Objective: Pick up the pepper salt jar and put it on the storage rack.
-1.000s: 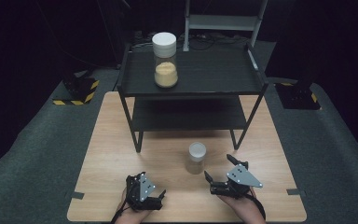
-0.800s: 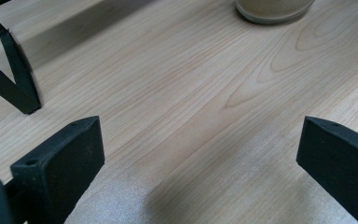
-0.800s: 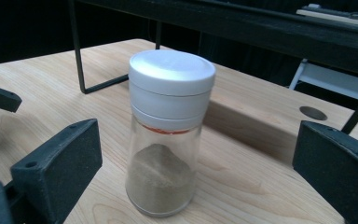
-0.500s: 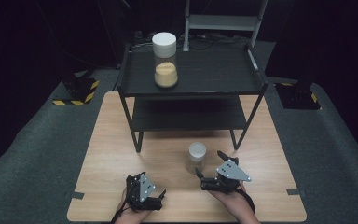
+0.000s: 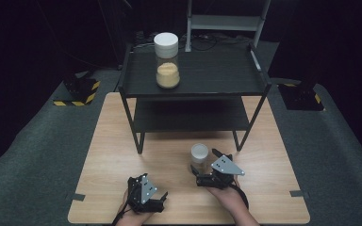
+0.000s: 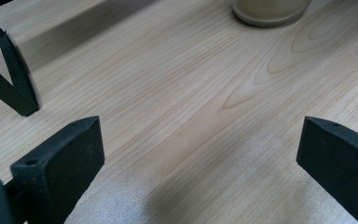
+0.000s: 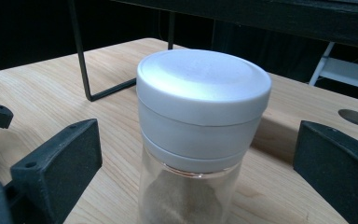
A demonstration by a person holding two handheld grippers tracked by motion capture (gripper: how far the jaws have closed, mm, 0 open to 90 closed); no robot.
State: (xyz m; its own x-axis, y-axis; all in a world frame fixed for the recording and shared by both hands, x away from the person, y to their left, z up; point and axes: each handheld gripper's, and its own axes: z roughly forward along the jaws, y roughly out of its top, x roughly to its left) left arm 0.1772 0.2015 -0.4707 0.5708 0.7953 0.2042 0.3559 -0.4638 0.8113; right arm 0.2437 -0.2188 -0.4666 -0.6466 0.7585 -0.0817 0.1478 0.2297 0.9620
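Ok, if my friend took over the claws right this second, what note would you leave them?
Right claw: open, jaws on either side of the small jar, not gripping it yet.
Left claw: open, holding nothing, low over the wooden table.
Small jar: upright on the table in front of the black shelf, white lid on.
Big jar: on the top shelf, left side.
Done: right claw lined up on the small jar.
Left: probably close and lift it.
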